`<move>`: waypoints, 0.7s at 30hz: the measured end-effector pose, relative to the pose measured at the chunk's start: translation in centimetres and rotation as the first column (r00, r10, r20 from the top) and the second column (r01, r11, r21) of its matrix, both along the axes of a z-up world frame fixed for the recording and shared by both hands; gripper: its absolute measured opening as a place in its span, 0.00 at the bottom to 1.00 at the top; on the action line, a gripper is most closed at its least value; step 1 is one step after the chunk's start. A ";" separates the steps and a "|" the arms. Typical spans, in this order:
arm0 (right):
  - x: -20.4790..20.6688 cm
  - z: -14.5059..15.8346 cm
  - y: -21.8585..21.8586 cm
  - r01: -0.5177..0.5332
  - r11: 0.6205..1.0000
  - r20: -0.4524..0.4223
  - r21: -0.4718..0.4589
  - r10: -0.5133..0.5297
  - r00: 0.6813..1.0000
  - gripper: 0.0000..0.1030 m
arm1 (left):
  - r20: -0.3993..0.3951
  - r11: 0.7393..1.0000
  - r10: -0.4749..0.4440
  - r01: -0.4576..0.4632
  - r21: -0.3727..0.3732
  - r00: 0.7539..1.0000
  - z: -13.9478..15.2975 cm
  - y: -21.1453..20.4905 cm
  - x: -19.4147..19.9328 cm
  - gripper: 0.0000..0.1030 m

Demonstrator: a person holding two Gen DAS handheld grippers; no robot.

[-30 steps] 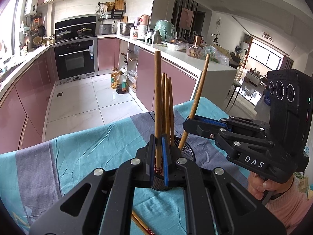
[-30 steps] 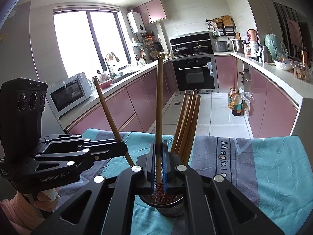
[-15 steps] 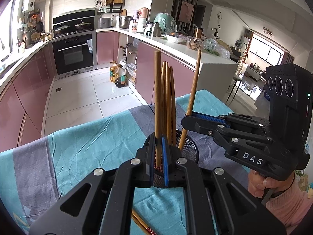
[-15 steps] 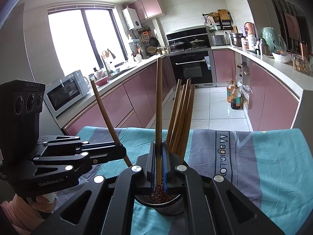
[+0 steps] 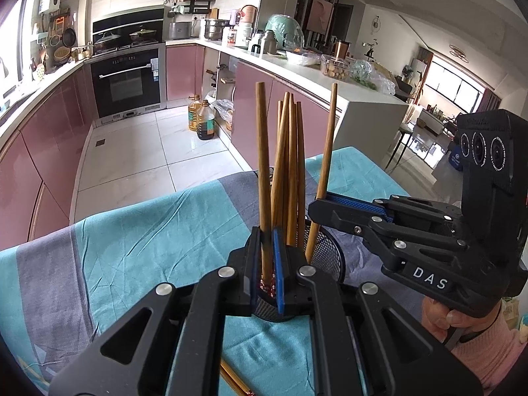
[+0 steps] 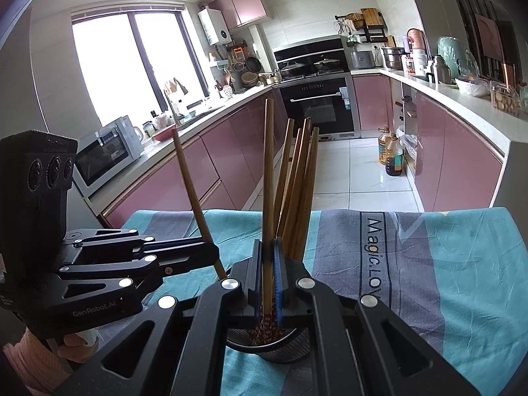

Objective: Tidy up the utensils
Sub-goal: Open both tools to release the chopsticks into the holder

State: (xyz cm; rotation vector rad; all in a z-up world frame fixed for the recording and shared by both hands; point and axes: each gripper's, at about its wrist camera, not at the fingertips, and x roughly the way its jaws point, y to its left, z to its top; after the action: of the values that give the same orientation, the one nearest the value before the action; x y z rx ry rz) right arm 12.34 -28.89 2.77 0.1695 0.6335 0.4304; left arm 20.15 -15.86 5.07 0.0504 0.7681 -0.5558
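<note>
In the left wrist view, the left tool (image 5: 268,264) was seen clenched on one wooden chopstick (image 5: 263,178), held nearly upright with its patterned lower end between the blue pads, over a black mesh holder (image 5: 325,257) standing on the desk. A bundle of chopsticks (image 5: 290,171) stood in the holder just behind it. To the right, the right tool (image 5: 318,206) was seen from the side, clamped on a second chopstick (image 5: 326,165) that leaned with its lower end at the holder's rim. A hand (image 5: 439,318) with a pink sleeve was seen under that tool. Only here was a loose chopstick (image 5: 236,381) shown lying on the teal and grey cloth (image 5: 138,244) near the bottom edge.

In the right wrist view, the right tool (image 6: 268,277) was shown gripping its chopstick (image 6: 269,178) upright, its patterned tip inside the holder (image 6: 283,346). The bundle (image 6: 298,194) leaned to the right behind it. The left tool (image 6: 211,254) was seen at the left, shut on its slanted chopstick (image 6: 191,194). Only here were the lettering on the cloth (image 6: 445,264) and a microwave (image 6: 105,158) shown.
</note>
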 end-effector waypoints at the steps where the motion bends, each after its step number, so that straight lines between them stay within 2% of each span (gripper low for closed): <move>1: 0.0 -0.1 0.0 0.001 1.000 -0.001 0.001 -0.001 1.000 0.05 | 0.003 1.000 0.001 -0.001 0.000 1.000 -0.1 -0.1 0.0 0.07; 5: 0.1 -0.2 -0.1 0.008 1.000 -0.004 0.000 -0.008 1.000 0.07 | 0.005 1.000 0.009 -0.009 -0.008 1.000 -0.4 -0.2 0.1 0.15; 13: -0.3 -0.2 -0.3 0.020 1.000 -0.006 0.005 -0.020 1.000 0.08 | -0.012 0.999 0.021 -0.022 -0.038 1.000 -1.4 1.0 -0.1 0.23; 19: -1.2 -0.2 0.0 0.011 1.000 0.005 -0.001 -0.011 1.000 0.13 | 0.025 0.997 0.039 -0.037 -0.064 0.999 -1.4 2.6 -1.6 0.36; 21: -1.9 0.2 0.4 -0.001 1.000 0.025 -0.007 0.001 1.000 0.17 | 0.049 0.996 0.051 -0.047 -0.080 0.997 -1.3 3.6 -2.7 0.46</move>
State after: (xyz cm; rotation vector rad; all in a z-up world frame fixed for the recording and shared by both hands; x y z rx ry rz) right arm 10.40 -28.51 2.92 0.1565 0.6106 0.4306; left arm 17.45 -12.30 3.80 -0.0274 0.6955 -0.5353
